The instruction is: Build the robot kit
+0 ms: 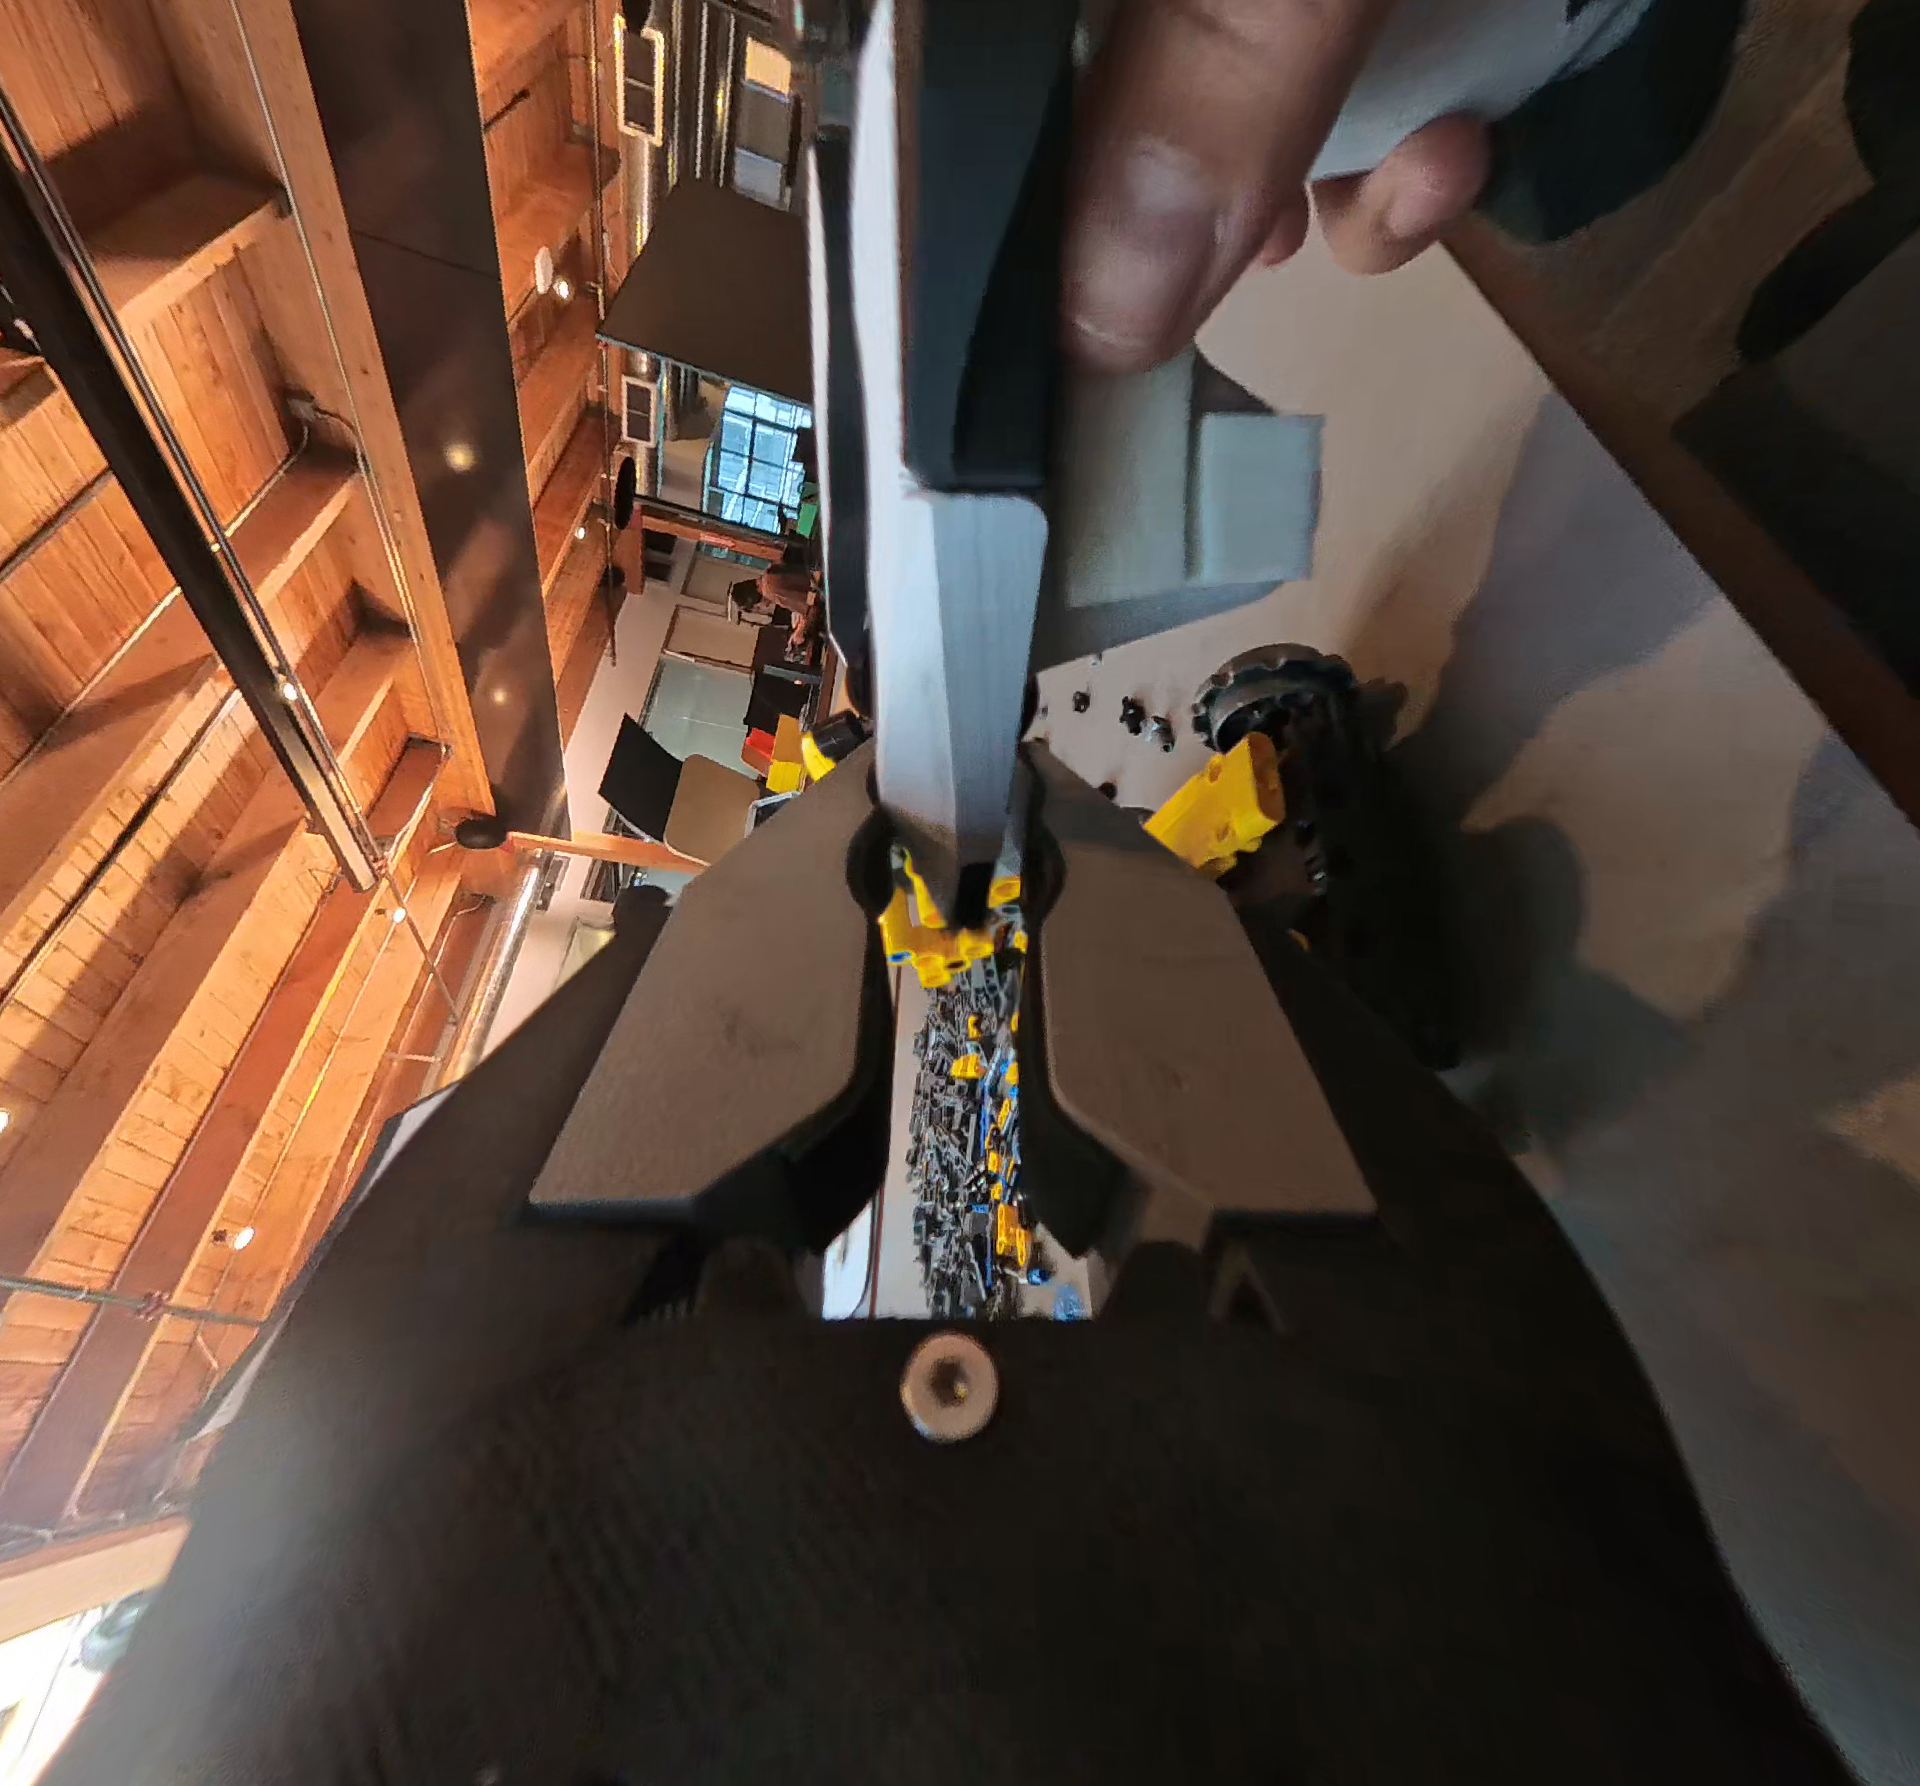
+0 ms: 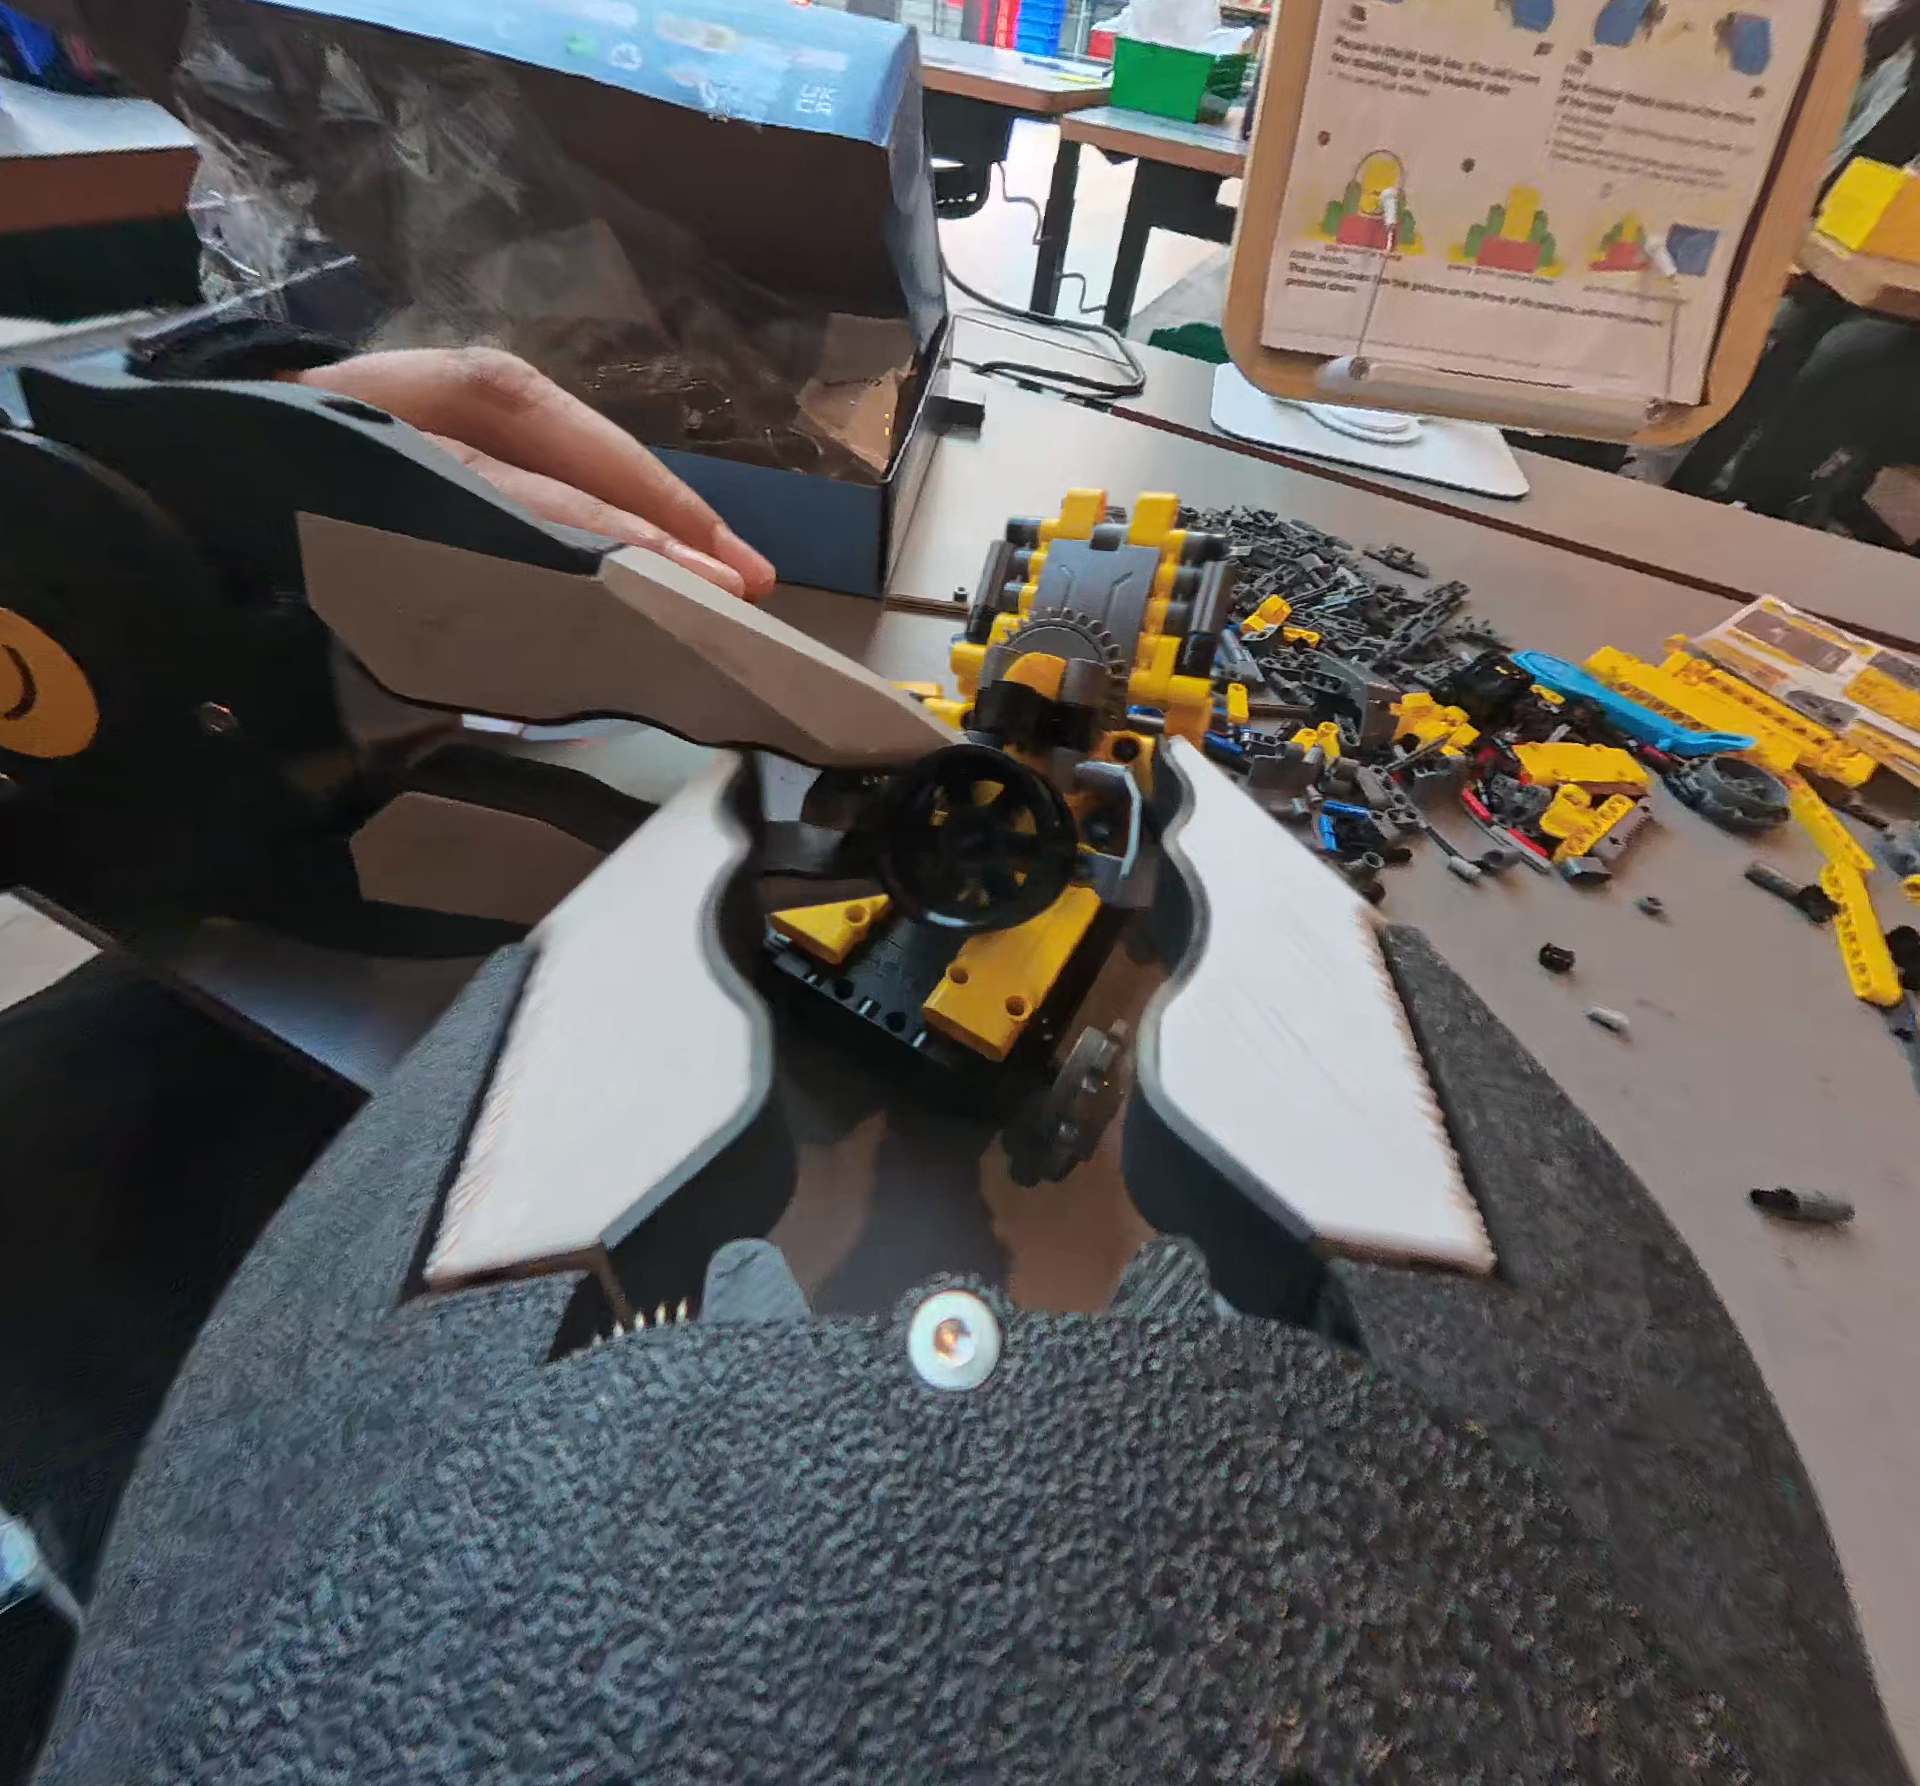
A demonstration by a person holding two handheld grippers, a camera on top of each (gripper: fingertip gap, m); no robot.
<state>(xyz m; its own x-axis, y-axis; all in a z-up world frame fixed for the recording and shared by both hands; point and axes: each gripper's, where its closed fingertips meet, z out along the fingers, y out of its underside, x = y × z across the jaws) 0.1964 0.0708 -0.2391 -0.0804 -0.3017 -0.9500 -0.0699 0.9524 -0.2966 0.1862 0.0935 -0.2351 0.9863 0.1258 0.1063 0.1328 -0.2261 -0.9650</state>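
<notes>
A yellow and black brick model (image 2: 1039, 967) with a black wheel (image 2: 977, 843) sits between the fingers of my right gripper (image 2: 956, 770), which is shut on it just above the table. My left gripper comes in from the left, and its upper finger (image 2: 727, 666) touches the model by the wheel. Its lower finger is hidden. In the left wrist view my left gripper (image 1: 961, 832) stands with a narrow gap. A yellow part of the model (image 1: 935, 936) and the right gripper's finger (image 1: 956, 635) sit in that gap. More of the model (image 1: 1216, 811) shows to the right.
An open dark blue box (image 2: 623, 178) with plastic bags stands at the back left. A pile of loose yellow, black and blue bricks (image 2: 1507, 728) covers the table (image 2: 1662, 1165) at right. A printed sheet on a stand (image 2: 1538, 126) is behind. A hand (image 2: 540, 458) holds the left gripper. Less than 4 cm separates the two grippers' tips.
</notes>
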